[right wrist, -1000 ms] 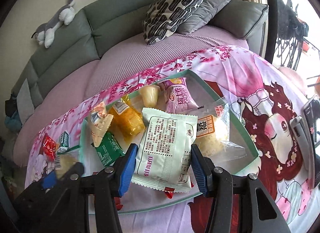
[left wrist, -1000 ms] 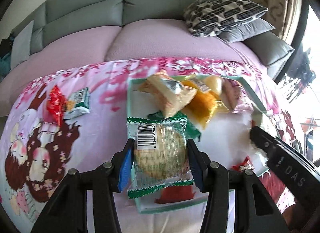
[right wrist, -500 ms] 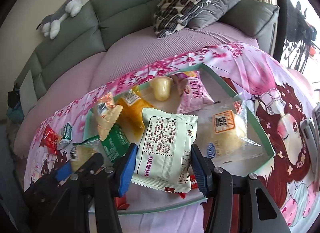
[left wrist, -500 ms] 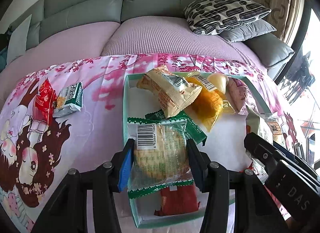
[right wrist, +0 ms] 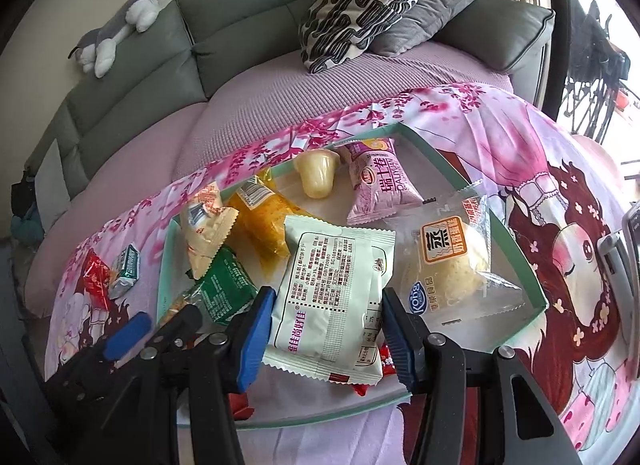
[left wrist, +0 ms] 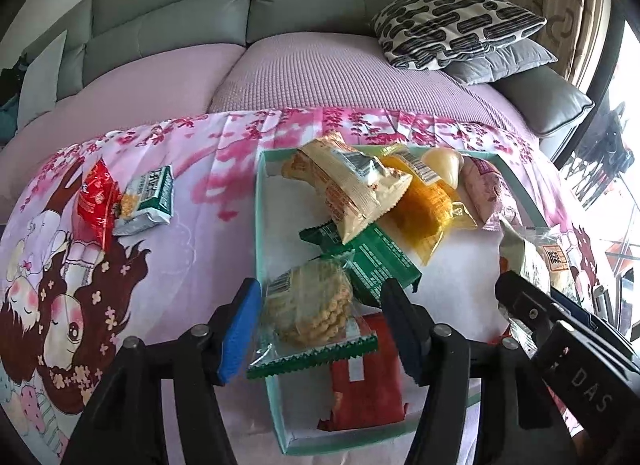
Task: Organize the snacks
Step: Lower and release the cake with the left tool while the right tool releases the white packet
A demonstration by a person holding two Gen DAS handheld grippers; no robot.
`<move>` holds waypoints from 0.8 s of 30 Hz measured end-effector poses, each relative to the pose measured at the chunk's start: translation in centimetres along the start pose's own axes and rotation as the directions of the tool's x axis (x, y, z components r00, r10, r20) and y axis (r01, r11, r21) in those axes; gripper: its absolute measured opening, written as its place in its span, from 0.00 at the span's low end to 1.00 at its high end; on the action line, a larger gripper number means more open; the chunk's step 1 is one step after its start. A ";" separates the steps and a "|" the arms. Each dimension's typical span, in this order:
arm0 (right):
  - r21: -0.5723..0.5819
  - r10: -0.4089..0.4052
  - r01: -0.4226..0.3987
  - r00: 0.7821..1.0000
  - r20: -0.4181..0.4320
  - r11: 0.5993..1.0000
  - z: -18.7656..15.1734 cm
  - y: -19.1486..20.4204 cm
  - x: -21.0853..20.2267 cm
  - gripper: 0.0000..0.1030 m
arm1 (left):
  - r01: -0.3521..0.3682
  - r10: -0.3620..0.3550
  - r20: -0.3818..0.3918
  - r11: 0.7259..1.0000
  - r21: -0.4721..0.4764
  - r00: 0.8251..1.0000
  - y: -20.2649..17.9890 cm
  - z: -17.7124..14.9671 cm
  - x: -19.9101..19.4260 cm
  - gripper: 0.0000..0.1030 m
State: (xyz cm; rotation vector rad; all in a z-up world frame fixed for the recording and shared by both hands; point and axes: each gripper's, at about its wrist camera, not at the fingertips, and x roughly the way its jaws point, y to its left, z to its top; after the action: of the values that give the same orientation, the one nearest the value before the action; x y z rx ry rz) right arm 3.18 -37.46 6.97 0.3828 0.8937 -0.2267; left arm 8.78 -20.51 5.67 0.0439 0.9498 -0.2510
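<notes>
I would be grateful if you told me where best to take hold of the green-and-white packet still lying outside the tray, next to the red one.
Probably across the short width of the green-and-white packet, from above. It lies flat on the pink cloth, so only its top is free. Its left end touches the red packet; grip nearer the right, free end.

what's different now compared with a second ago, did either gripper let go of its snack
The left gripper has just been opening: its pads no longer press the round cracker packet, which has tipped down into the tray. The right gripper still clamps the white packet. The two snacks outside the tray stayed put.
</notes>
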 end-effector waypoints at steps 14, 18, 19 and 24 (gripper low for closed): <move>0.003 -0.045 0.045 0.999 -0.001 0.999 0.0 0.0 0.0 0.61 | -0.026 0.027 0.026 0.998 -0.061 0.999 2.3 0.5 -1.5 0.65; 0.000 -0.052 0.052 0.999 0.000 0.999 -0.1 0.2 0.0 0.64 | -0.021 0.023 0.029 0.998 -0.067 0.999 2.5 0.5 -1.7 0.66; 0.000 -0.054 0.054 0.999 -0.001 0.999 -0.1 0.2 0.1 0.65 | -0.020 0.022 0.030 0.997 -0.068 0.999 2.5 0.6 -1.8 0.66; -0.007 -0.059 0.059 0.998 -0.005 0.998 -0.1 0.4 0.1 0.67 | -0.016 0.018 0.029 0.996 -0.082 0.999 3.0 0.6 -1.9 0.66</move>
State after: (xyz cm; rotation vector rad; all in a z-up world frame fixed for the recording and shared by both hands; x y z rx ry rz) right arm 3.36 -37.08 6.92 0.3515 0.9119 -0.2772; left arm 8.95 -17.33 7.33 -0.0268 0.9285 -0.1962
